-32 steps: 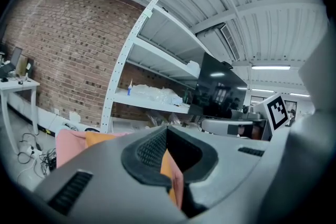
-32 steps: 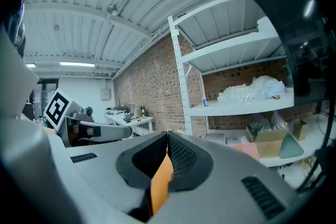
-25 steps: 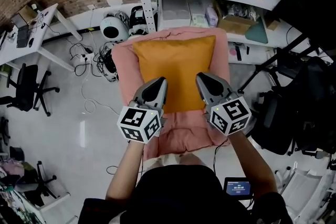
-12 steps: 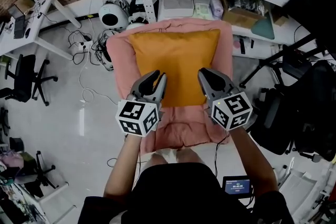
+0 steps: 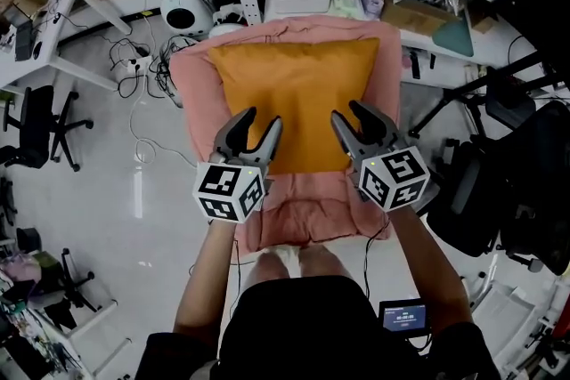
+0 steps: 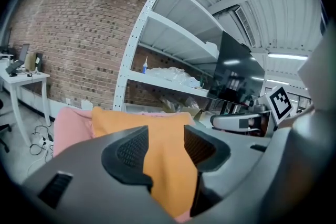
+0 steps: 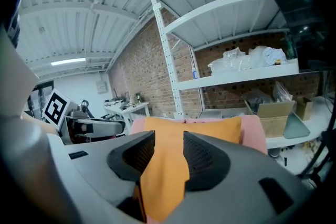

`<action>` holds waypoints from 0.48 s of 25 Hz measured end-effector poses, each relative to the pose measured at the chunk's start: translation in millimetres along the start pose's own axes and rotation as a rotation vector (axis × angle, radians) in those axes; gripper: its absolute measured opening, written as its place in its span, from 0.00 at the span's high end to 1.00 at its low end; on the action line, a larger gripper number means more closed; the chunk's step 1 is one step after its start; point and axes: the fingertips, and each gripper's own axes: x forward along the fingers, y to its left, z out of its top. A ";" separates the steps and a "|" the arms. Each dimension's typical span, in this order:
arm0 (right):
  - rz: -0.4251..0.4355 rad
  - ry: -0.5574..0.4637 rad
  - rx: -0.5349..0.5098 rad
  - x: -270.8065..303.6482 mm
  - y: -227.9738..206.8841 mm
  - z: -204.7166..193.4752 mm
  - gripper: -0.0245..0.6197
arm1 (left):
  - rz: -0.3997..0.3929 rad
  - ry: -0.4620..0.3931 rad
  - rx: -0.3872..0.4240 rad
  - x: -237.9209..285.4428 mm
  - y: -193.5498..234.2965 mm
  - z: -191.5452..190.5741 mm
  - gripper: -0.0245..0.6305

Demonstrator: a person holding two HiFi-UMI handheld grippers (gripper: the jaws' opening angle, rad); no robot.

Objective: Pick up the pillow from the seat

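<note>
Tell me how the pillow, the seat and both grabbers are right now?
orange pillow: lying on the seat, not lifted, not gripped.
pink seat: under the pillow, its edges showing around it.
left gripper: jaws apart, just been opening, at the pillow's near edge, pads not pressing on it.
right gripper: jaws apart, just been opening, at the pillow's near edge, pads not pressing on it.
</note>
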 end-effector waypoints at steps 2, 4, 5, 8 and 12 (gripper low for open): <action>-0.014 0.007 0.000 4.7 -5.1 -6.8 0.68 | 0.018 -0.002 -0.005 3.9 6.8 -5.0 0.62; -0.021 0.010 0.003 9.0 -8.9 -14.0 0.63 | 0.033 0.001 -0.015 7.0 12.6 -11.2 0.58; -0.025 0.012 0.005 11.1 -10.8 -17.9 0.61 | 0.043 0.003 -0.019 8.4 15.5 -14.6 0.57; -0.043 0.025 0.014 17.0 -17.2 -29.9 0.57 | 0.078 0.003 -0.034 12.1 24.8 -25.0 0.50; -0.058 0.043 0.022 24.7 -25.0 -44.0 0.53 | 0.111 0.017 -0.061 15.6 35.7 -40.6 0.43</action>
